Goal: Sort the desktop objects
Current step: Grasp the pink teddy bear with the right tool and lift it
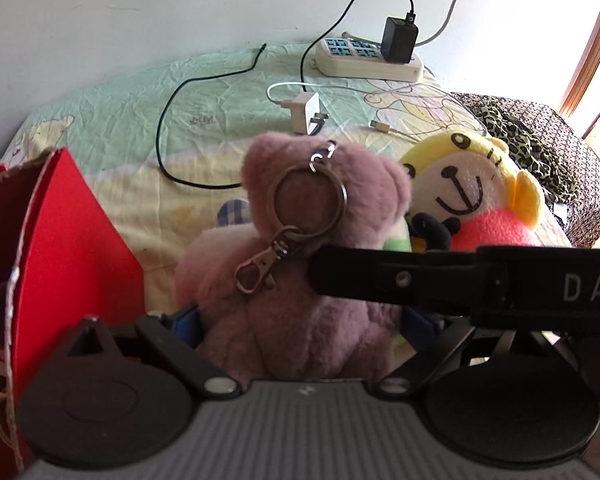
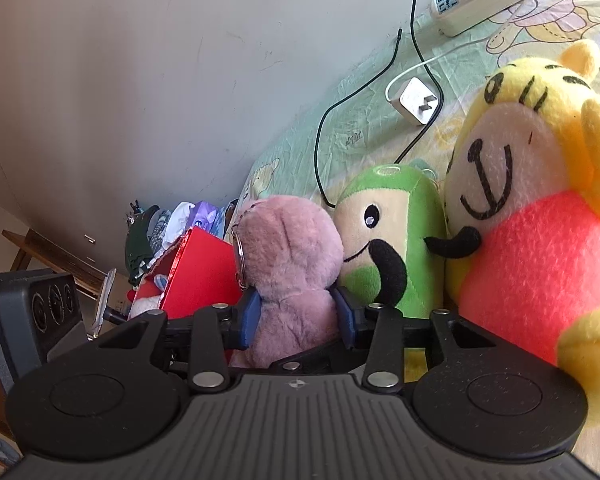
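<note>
Two grippers on one fuzzy mauve plush bear (image 1: 300,248), metal key ring and clasp (image 1: 284,224) on its head. Left gripper (image 1: 300,320): blue pads pressed into bear's lower body, closed on it. Right gripper (image 2: 296,312): blue pads squeezing both sides of it too. Bear upright beside glossy red box (image 1: 72,232), touching green plush (image 2: 392,240); yellow-pink fleece plush (image 2: 532,216) next, on wrinkled cartoon sheet (image 1: 204,92).
</note>
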Demonstrator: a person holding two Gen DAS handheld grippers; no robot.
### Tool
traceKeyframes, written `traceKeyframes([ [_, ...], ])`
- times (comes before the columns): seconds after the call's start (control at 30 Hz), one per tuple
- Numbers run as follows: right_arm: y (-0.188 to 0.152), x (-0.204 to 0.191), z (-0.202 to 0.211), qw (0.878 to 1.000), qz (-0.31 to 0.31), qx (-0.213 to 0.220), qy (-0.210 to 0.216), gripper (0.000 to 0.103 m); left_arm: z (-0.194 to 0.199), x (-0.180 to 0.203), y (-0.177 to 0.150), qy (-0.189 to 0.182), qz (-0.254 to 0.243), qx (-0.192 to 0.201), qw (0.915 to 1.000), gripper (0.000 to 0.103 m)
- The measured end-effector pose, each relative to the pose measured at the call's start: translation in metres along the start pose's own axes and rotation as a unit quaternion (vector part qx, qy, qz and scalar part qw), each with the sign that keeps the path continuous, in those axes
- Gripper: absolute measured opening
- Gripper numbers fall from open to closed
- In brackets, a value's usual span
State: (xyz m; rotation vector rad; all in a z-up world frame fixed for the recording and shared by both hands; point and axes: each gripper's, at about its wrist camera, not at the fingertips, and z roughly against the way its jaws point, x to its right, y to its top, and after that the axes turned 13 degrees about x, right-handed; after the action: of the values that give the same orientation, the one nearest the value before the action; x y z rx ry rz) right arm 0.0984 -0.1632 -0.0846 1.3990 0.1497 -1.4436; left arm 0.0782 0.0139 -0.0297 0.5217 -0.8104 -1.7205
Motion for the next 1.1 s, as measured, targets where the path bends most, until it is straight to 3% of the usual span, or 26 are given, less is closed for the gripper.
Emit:
traceKeyframes([
  [0.5,-0.014,-0.026,0.037,0.999,0.040,-0.017,-0.005,0.037,0.038,0.016,-0.019,-0.025,0.003,0.016,0.9995,0.091],
  [0.93,-0.057,-0.050,0.069,0.997,0.053,-0.041,-0.030,0.037,0.079,0.023,-0.060,-0.054,-0.001,0.005,0.9986,0.091],
  [1.1,-0.071,-0.064,0.072,0.996,0.055,-0.043,-0.050,0.037,0.093,0.014,-0.071,-0.080,0.000,0.002,0.9968,0.091],
])
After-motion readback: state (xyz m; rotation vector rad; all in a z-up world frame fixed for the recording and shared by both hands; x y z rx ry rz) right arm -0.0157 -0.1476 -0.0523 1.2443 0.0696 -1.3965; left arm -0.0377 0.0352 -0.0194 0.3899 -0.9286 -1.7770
